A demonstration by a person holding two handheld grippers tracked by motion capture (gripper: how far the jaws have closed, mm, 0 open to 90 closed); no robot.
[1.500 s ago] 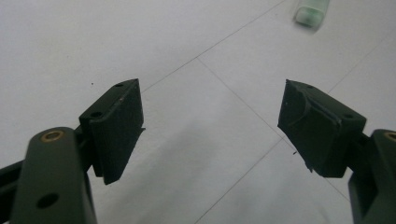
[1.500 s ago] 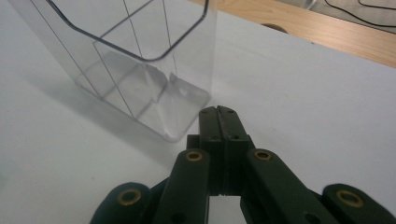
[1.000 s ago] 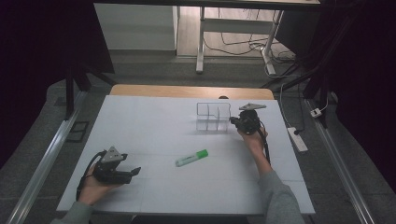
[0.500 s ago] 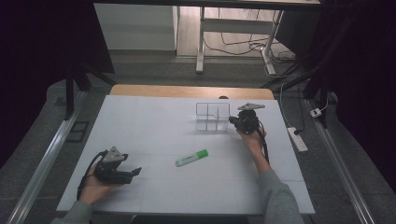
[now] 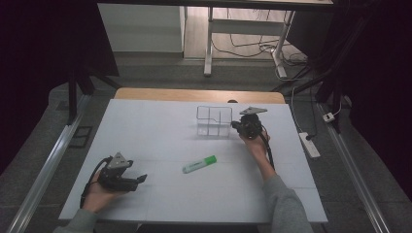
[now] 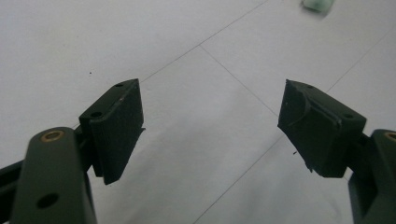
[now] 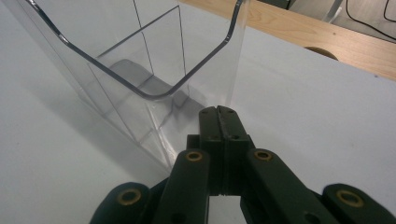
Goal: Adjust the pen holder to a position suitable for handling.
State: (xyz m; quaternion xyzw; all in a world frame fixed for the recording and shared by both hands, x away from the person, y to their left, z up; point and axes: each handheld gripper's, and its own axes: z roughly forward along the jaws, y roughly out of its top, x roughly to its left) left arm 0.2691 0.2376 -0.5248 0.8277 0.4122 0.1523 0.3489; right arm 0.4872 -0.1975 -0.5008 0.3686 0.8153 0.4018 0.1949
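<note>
A clear plastic organizer [image 5: 214,121] with open compartments stands at the table's far middle. My right gripper [image 5: 236,125] is shut right beside its right wall. In the right gripper view the closed jaws [image 7: 218,112] meet at the foot of the organizer's near corner edge [image 7: 233,60]; I cannot tell whether they pinch the wall. A green highlighter [image 5: 199,164] lies flat in the middle of the table, apart from both grippers. My left gripper [image 5: 141,178] rests low at the near left, open, with only bare table between its pads [image 6: 212,121]. The highlighter's tip [image 6: 320,3] peeks in at the top.
The white table top [image 5: 160,131] has a wooden strip [image 5: 194,94] along its far edge. Metal rails run along both sides of the table. A power strip [image 5: 310,144] lies on the floor to the right. Desk legs and cables stand beyond the table.
My right gripper has edged slightly left, closer to the organizer. The left gripper and the highlighter have stayed where they were.
</note>
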